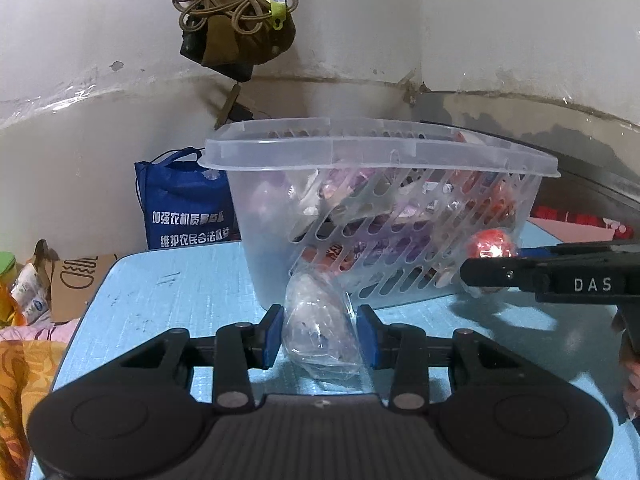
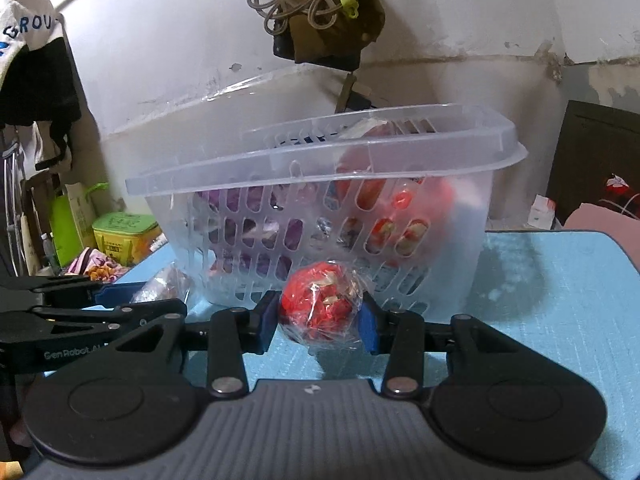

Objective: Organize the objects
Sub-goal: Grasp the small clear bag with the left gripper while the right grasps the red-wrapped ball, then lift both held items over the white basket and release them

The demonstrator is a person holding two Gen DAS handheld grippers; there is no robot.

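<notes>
The left hand-held gripper is pinching a clear-wrapped pale sweet at the lower centre of its frame, over the blue counter. The right hand-held gripper is pinching a red wrapped sweet at lower centre. Both are sitting just in front of the clear basket, mid-frame.

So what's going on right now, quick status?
Left gripper shut on clear-wrapped pale packet. Right gripper shut on red wrapped ball. Slotted basket directly ahead, already holding items; its rim stands above both.
</notes>
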